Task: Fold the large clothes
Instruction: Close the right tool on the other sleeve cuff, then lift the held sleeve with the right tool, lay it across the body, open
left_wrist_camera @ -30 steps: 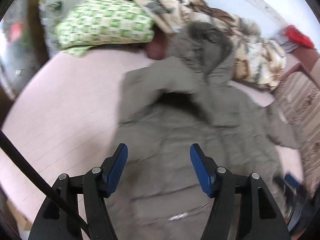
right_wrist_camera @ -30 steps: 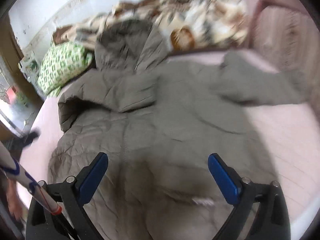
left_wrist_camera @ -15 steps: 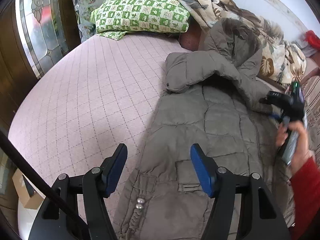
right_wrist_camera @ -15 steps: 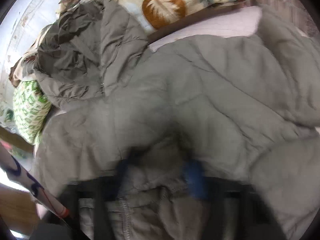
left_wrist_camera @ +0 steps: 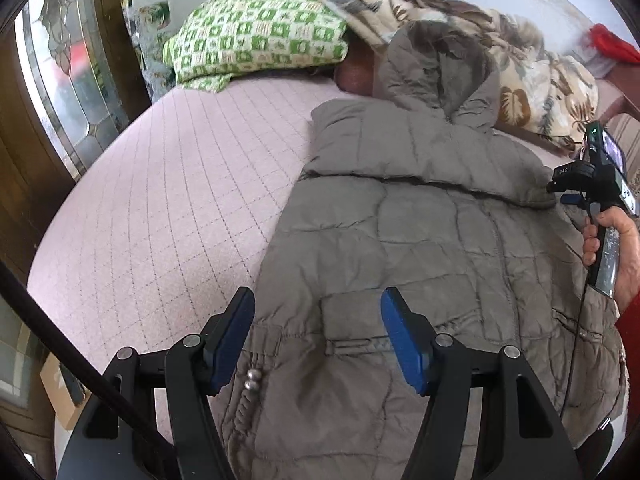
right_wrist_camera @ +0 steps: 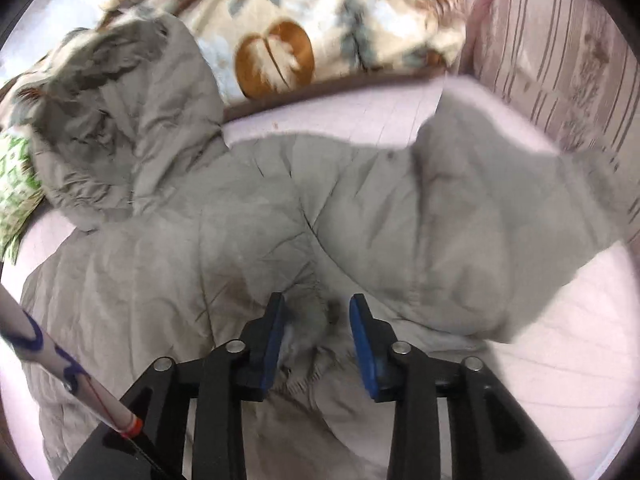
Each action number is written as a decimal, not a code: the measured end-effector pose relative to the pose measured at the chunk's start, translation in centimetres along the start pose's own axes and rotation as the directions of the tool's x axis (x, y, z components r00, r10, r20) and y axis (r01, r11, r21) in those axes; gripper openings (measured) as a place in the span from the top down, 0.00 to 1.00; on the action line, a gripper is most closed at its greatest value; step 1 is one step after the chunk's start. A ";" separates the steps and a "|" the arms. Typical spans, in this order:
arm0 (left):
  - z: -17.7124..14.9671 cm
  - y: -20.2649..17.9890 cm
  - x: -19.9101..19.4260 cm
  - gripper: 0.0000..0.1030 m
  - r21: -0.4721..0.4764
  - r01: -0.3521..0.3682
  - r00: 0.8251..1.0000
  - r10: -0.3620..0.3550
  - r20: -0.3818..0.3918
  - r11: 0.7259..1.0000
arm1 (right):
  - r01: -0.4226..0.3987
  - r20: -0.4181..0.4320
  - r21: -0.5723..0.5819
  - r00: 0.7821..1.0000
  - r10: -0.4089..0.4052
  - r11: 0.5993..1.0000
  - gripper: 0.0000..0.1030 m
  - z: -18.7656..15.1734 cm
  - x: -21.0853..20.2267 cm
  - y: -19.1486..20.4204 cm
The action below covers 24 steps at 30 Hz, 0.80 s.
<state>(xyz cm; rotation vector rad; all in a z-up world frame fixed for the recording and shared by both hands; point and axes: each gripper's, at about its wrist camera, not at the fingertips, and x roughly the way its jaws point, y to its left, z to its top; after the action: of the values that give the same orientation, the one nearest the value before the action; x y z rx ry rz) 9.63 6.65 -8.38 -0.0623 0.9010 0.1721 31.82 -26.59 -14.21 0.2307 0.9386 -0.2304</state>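
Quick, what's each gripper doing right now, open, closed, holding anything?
Left gripper: open, holding nothing, above the grey coat.
Right gripper: partly closed around a bunch of the coat's fabric; a firm clamp cannot be told.

Coat (left_wrist_camera: 420,248): grey-olive, quilted. Bed sheet (left_wrist_camera: 168,200): pale pink, diamond-stitched grid. Pillow (left_wrist_camera: 256,36): green-and-white checks. Blanket (right_wrist_camera: 320,20): cream with brown and grey-blue leaves. Gripper pads (left_wrist_camera: 404,344): blue, on black frames. Sleeve (left_wrist_camera: 630,340): red.

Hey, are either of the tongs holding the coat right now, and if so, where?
The left tongs are open over the grey coat, holding nothing. The right tongs straddle a bunched fold near the sleeve; whether they grip it cannot be told.
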 end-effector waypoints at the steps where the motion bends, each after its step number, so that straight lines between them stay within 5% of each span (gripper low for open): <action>1: -0.1 -0.3 -0.6 0.37 0.005 -0.003 1.000 0.003 0.010 1.000 | 0.007 0.023 -0.032 1.000 -0.006 0.999 0.59 -0.3 -1.3 0.1; 6: -0.8 -1.6 -2.7 0.37 0.024 0.013 0.999 -0.013 0.032 1.000 | 0.033 0.130 -0.128 0.991 -0.016 0.991 0.35 -2.6 -7.1 -0.9; 15: -2.2 -4.7 -4.2 0.36 0.073 0.059 0.998 -0.060 0.014 0.996 | 0.165 0.148 -0.082 0.977 -0.151 0.983 0.32 -4.6 -8.9 -10.6; 21: -2.2 -6.4 -3.5 0.36 0.098 0.072 0.997 -0.071 -0.015 0.993 | 0.161 0.057 0.180 0.983 -0.174 0.970 0.32 -4.6 -5.3 -23.6; 24: -2.1 -7.1 -2.3 0.36 0.093 0.076 0.996 -0.072 -0.044 0.993 | 0.104 0.018 0.338 0.993 -0.117 0.935 0.39 -4.9 -3.1 -29.4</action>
<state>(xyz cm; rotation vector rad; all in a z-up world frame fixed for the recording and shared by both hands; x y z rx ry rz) 7.83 -0.87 -7.98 -0.0109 0.9443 0.0592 17.69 -52.84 -17.27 0.4888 0.8719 -0.4996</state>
